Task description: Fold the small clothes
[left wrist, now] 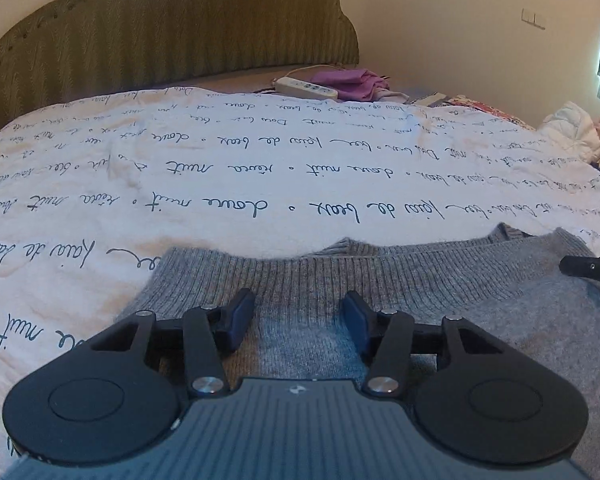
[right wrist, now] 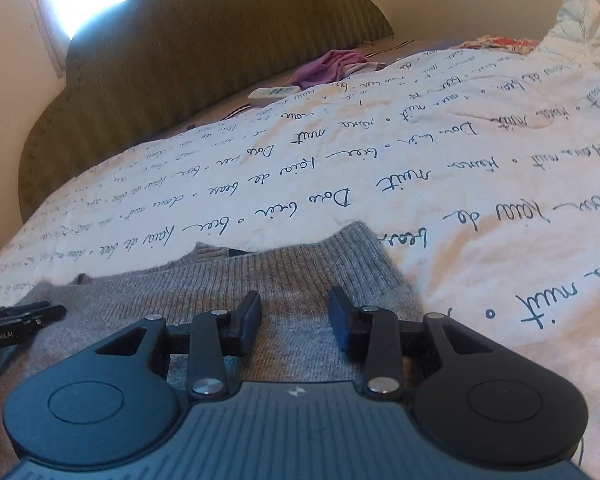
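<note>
Here, left wrist view: grey knit sweater (left wrist: pixel 380 280) flat on bed (left wrist: pixel 260 184), soft, light, limp; likely best gripped at ribbed hem. Left gripper (left wrist: pixel 298 320) fingers spread, empty, hem at 12 o'clock beyond the tips.

Right wrist view: right gripper (right wrist: pixel 296 318) fingers spread, empty; sweater corner (right wrist: pixel 360 236) at 1 o'clock.

Open duvet (left wrist: pixel 260 184) beyond sweater (left wrist: pixel 380 280), power strip (left wrist: pixel 306 89) and purple cloth (left wrist: pixel 350 82) near headboard (left wrist: pixel 180 20)

Grey sweater (left wrist: pixel 380 280) w/ ribbed fuzzy knit; duvet (left wrist: pixel 260 184) smooth matt printed cloth; headboard (left wrist: pixel 160 28) ribbed fabric.
</note>
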The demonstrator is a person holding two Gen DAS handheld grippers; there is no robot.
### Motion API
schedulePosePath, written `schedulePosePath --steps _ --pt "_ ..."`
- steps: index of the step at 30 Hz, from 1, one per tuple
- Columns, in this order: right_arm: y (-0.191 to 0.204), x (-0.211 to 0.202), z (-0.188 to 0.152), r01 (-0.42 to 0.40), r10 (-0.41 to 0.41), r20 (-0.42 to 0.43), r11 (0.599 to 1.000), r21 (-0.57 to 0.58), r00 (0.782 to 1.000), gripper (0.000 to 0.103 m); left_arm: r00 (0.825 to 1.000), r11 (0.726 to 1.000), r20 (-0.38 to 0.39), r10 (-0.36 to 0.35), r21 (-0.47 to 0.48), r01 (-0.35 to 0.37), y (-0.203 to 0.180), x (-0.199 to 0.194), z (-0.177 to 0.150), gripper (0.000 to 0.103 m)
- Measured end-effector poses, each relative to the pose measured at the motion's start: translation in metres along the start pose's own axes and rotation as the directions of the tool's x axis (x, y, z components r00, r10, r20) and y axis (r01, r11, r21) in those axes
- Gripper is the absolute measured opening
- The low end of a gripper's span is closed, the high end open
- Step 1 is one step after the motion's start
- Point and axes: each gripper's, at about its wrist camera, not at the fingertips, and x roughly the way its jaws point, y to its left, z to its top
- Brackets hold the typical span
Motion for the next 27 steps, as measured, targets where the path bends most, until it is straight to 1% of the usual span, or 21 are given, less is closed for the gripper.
schedulePosePath --steps 1,3,4,5,6,7,8,9,11,12,13,14,15,16,17,19,21,22,23,24,27 --pt "0.006 -0.004 0.001 0.024 -0.024 0.002 1.000 -0.016 1.000 0.037 1.000 1.000 -0.001 0.009 0.005 -0.009 -0.002 0.000 0.001 0.053" --pt "0.015 -0.022 0.003 0.073 -0.073 0.016 0.997 -0.006 0.997 0.039 1.000 1.000 0.003 0.028 -0.009 -0.028 -0.003 -0.006 0.003 0.053" --pt "0.017 -0.038 0.001 0.056 -0.057 0.037 0.998 0.016 0.998 0.044 0.999 0.998 0.012 0.046 -0.032 -0.045 -0.003 -0.015 0.003 0.052" --pt "0.016 -0.053 -0.002 0.008 -0.010 0.060 0.999 0.034 0.998 0.050 0.998 0.996 0.025 0.061 -0.066 -0.059 -0.003 -0.030 0.003 0.054" --pt "0.016 -0.065 -0.005 -0.038 0.033 0.074 0.998 0.053 0.997 0.054 0.998 0.994 0.037 0.058 -0.093 -0.054 -0.005 -0.044 0.001 0.062" --pt "0.017 -0.074 -0.009 -0.068 0.063 0.075 0.995 0.069 0.995 0.063 0.998 0.993 0.052 0.032 -0.112 -0.026 -0.007 -0.057 -0.002 0.068" --pt "0.019 -0.078 -0.013 -0.083 0.078 0.062 0.994 0.075 0.995 0.064 0.998 0.992 0.069 -0.002 -0.125 0.010 -0.010 -0.070 -0.006 0.071" --pt "0.021 -0.079 -0.018 -0.078 0.076 0.043 0.995 0.065 0.996 0.064 0.997 0.992 0.078 -0.027 -0.125 0.036 -0.014 -0.082 -0.011 0.073" --pt "0.023 -0.074 -0.028 -0.052 0.051 0.013 0.998 0.036 0.999 0.064 0.998 0.995 0.045 -0.046 -0.090 0.050 -0.026 -0.088 -0.022 0.073" --pt "0.021 -0.069 -0.034 -0.030 0.030 -0.001 0.999 0.037 1.000 0.064 0.999 0.996 0.025 -0.045 -0.070 0.047 -0.030 -0.086 -0.028 0.073" --pt "0.017 -0.065 -0.039 -0.017 0.017 -0.004 0.999 0.040 1.000 0.064 0.999 0.998 0.005 -0.032 -0.056 0.033 -0.033 -0.081 -0.035 0.076" --pt "0.012 -0.062 -0.049 -0.012 0.011 0.015 1.000 0.017 1.000 0.064 1.000 0.999 0.001 -0.013 -0.053 0.013 -0.032 -0.077 -0.042 0.077" --pt "0.010 -0.061 -0.056 -0.020 0.021 0.042 1.000 -0.020 0.999 0.064 1.000 0.998 0.029 -0.007 -0.056 0.009 -0.029 -0.076 -0.049 0.076" --pt "0.008 -0.061 -0.056 -0.025 0.026 0.040 1.000 -0.013 0.999 0.064 0.999 0.998 0.053 -0.014 -0.062 0.017 -0.025 -0.075 -0.054 0.076" --pt "0.009 -0.061 -0.054 -0.022 0.022 0.033 1.000 -0.009 0.999 0.064 0.998 0.997 0.052 -0.020 -0.079 0.024 -0.022 -0.073 -0.054 0.076" --pt "0.015 -0.063 -0.052 0.006 -0.006 0.023 0.999 -0.036 1.000 0.064 0.999 0.998 0.043 0.003 -0.062 0.000 -0.025 -0.071 -0.052 0.076" --pt "0.024 -0.076 -0.050 0.042 -0.042 0.017 0.998 -0.038 0.999 0.064 0.999 0.999 0.037 0.022 -0.045 -0.021 -0.029 -0.074 -0.050 0.075" --pt "0.028 -0.089 -0.051 0.037 -0.036 0.027 0.999 -0.036 0.999 0.065 0.999 0.999 0.040 0.033 -0.041 -0.031 -0.029 -0.080 -0.049 0.074" --pt "0.030 -0.101 -0.053 0.012 -0.010 0.040 0.999 -0.038 0.999 0.065 0.998 0.999 0.049 0.034 -0.043 -0.032 -0.030 -0.091 -0.049 0.070" --pt "0.034 -0.114 -0.058 -0.016 0.019 0.049 0.999 -0.050 0.999 0.065 0.998 0.998 0.057 0.034 -0.052 -0.032 -0.029 -0.103 -0.051 0.070" --pt "0.047 -0.137 -0.075 -0.024 0.028 0.035 0.993 -0.116 0.999 0.065 0.997 0.995 0.073 -0.022 -0.090 0.029 -0.026 -0.139 -0.061 0.071"
